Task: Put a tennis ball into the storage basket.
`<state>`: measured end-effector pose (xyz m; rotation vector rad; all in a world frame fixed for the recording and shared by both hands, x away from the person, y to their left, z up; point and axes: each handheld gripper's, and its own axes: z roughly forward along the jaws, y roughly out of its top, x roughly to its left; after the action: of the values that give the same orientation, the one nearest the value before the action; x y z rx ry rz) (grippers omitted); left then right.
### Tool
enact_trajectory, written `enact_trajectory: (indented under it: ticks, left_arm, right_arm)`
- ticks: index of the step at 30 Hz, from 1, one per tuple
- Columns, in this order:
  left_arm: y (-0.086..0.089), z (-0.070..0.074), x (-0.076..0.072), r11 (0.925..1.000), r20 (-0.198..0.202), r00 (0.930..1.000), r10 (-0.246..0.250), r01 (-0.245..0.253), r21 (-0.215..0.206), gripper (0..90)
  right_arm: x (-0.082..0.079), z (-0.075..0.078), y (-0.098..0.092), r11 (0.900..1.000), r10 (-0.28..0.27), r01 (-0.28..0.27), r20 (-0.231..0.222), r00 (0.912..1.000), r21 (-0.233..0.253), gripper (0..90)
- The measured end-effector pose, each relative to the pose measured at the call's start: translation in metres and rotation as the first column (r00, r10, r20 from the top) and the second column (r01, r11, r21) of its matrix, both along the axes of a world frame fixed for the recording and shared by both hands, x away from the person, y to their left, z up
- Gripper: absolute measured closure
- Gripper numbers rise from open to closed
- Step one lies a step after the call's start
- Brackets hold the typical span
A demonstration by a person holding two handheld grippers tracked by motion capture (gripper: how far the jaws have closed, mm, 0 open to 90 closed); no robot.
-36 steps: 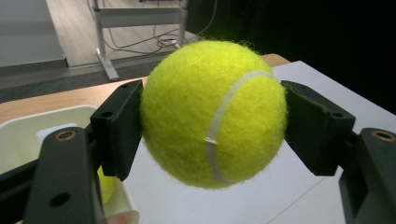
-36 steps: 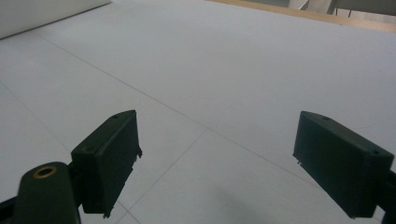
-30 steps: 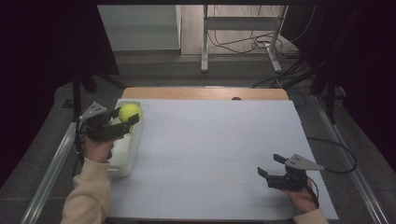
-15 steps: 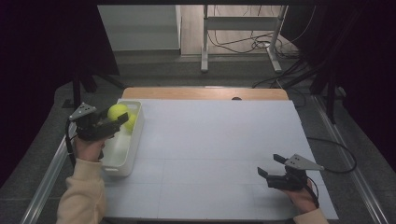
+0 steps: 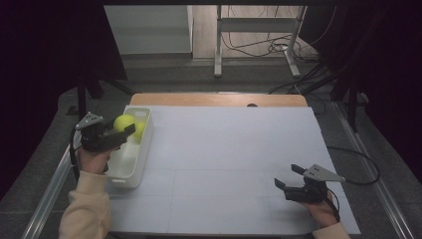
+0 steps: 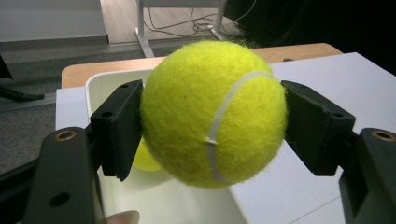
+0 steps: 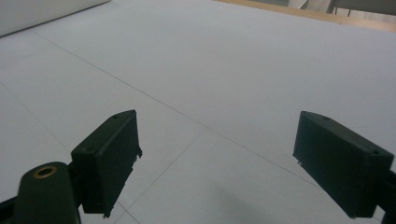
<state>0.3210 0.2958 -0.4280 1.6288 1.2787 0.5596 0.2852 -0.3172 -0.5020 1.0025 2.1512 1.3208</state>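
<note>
one tennis ball (image 6: 213, 113) is sitting between the two black jaws of the left gripper (image 5: 119, 133), and the jaws are pressing on it from both sides, so the ball is clamped and not touching anything else. in the high view this ball (image 5: 123, 122) is hanging in the air above the far part of a white plastic bin (image 5: 133, 164), which is standing at the left edge of the table (image 5: 234, 149). the gripper is reaching over the bin from its outer side, and the person's left hand (image 5: 92, 158) is gripping the handle just beside the bin's wall.

inside the bin a second tennis ball (image 5: 140, 129) is lying near the far end, partly hidden behind the held ball; in the left gripper view it (image 6: 145, 157) is showing below and behind the left jaw. the rest of the bin floor that i can see is bare.

the right gripper (image 5: 287, 177) is resting low over the white table cover near the front right corner, well apart from the bin. its jaws are standing wide apart with nothing between them, as the right gripper view (image 7: 212, 163) is showing.
</note>
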Motion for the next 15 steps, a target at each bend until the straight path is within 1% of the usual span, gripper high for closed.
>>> enact_trajectory:
  ticks: [2,3,4,7,15]
  left_arm:
    - [-0.0001,-0.0005,0.0004,1.0000,-0.005,1.0000,-0.001,0.001,0.003,26.5]
    - [-0.0001,-0.0008,0.0008,1.0000,-0.008,1.0000,-0.003,0.003,0.007,26.5]
    - [-0.0001,-0.0020,0.0020,0.9998,-0.019,0.9998,-0.005,0.006,0.018,26.5]
    - [-0.0001,-0.0033,0.0030,0.9996,-0.029,0.9996,-0.006,0.007,0.028,26.4]
    - [0.0022,-0.0091,0.0073,0.9993,-0.075,0.9972,-0.005,0.008,0.035,26.4]
  right_arm:
    - [0.0001,0.0000,-0.0001,1.000,0.000,0.000,0.000,1.0000,0.000,14.8]
    - [0.0000,0.0000,-0.0001,1.000,0.000,0.000,0.000,1.0000,0.000,14.8]
    - [0.0000,0.0001,-0.0002,1.000,0.001,-0.001,0.001,1.0000,0.000,14.8]
    - [0.0001,0.0000,-0.0001,1.000,0.000,0.000,0.001,1.0000,0.000,14.8]
    - [0.0001,-0.0002,0.0003,1.000,-0.001,0.001,0.001,1.0000,-0.002,14.8]
